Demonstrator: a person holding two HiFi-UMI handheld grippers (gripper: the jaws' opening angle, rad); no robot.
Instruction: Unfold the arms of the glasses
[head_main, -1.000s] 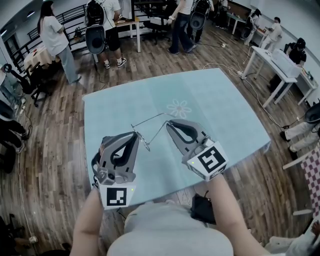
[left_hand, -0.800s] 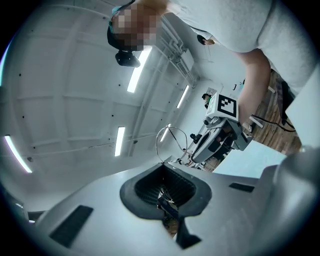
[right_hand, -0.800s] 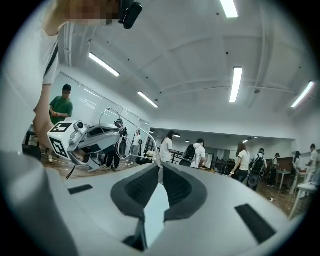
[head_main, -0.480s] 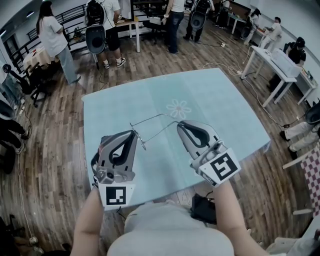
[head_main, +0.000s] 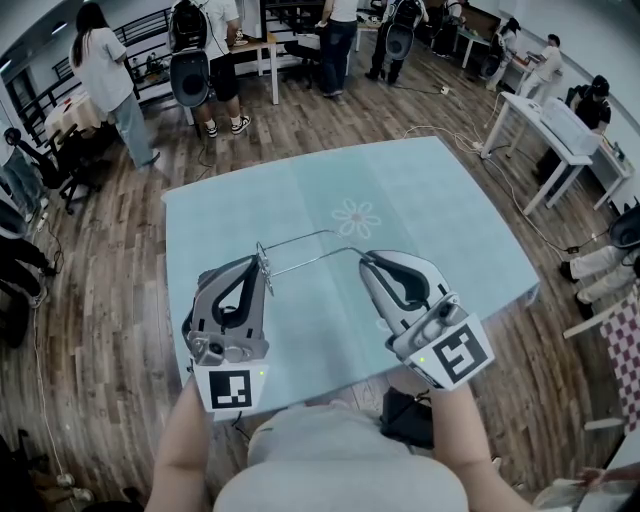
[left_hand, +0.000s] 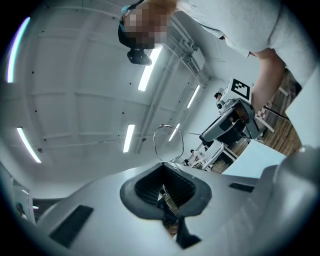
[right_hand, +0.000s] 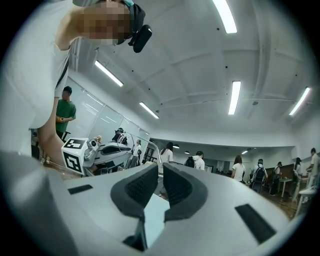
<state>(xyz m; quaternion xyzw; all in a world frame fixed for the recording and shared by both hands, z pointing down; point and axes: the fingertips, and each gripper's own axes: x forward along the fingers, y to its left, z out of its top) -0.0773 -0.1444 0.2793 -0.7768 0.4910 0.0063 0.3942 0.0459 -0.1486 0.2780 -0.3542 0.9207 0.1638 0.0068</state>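
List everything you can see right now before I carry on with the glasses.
glasses: one, thin silver wire frame, held in the air over the table between both grippers
table: one, light blue cloth, centre
flower motif: one, white, on the cloth behind the glasses
bag: one, black, on the floor at the near table edge
desks: at least two, white, far right
floor: brown wood planks, all round
people: several, standing or seated round the room's edges
left gripper: one, grey, shut on the frame's front end
right gripper: one, grey, shut on an arm
forearms: two, bare, bottom
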